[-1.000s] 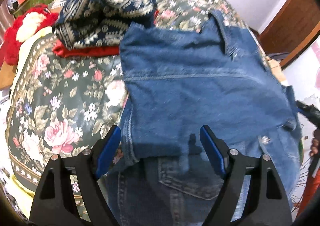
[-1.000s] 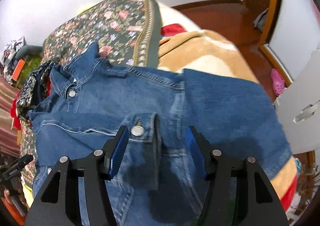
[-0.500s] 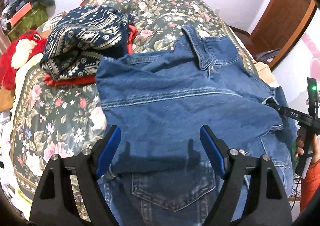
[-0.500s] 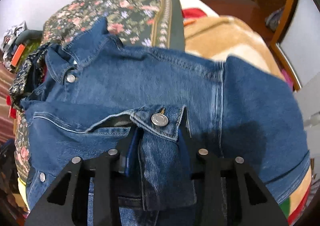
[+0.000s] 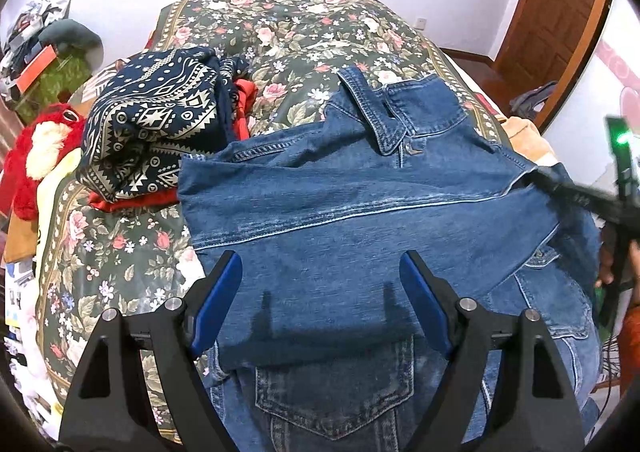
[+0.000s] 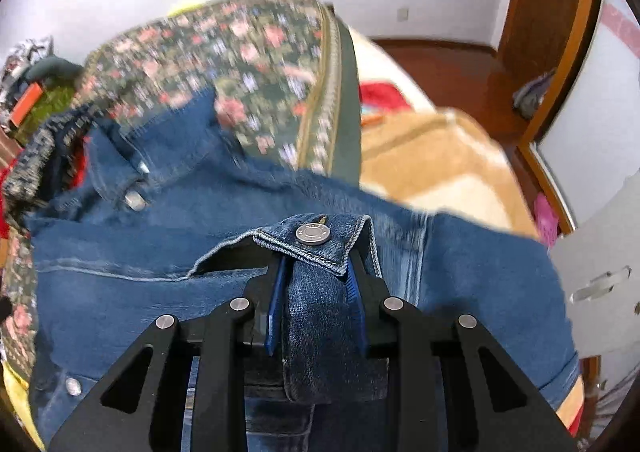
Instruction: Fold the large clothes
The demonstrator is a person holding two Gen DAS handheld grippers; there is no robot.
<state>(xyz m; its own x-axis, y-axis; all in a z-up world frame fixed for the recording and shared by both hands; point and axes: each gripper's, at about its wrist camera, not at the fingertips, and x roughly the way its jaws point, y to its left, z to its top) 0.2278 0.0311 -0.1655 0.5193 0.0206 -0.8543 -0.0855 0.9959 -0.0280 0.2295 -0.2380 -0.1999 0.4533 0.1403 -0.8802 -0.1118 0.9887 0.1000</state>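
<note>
The right gripper (image 6: 316, 276) is clamped on the jacket's (image 5: 360, 212) buttoned cuff (image 6: 312, 240). The left gripper (image 5: 320, 304) hangs agape above the denim, spread across the bed (image 5: 280, 24) beside patterned cloth (image 5: 156, 116).

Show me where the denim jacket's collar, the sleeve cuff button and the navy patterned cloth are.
collar (image 5: 374, 112), left wrist view, on the raised collar band.
cuff button (image 6: 313, 233), right wrist view, on the metal face.
navy patterned cloth (image 5: 160, 112), left wrist view, on its printed top fold.
</note>
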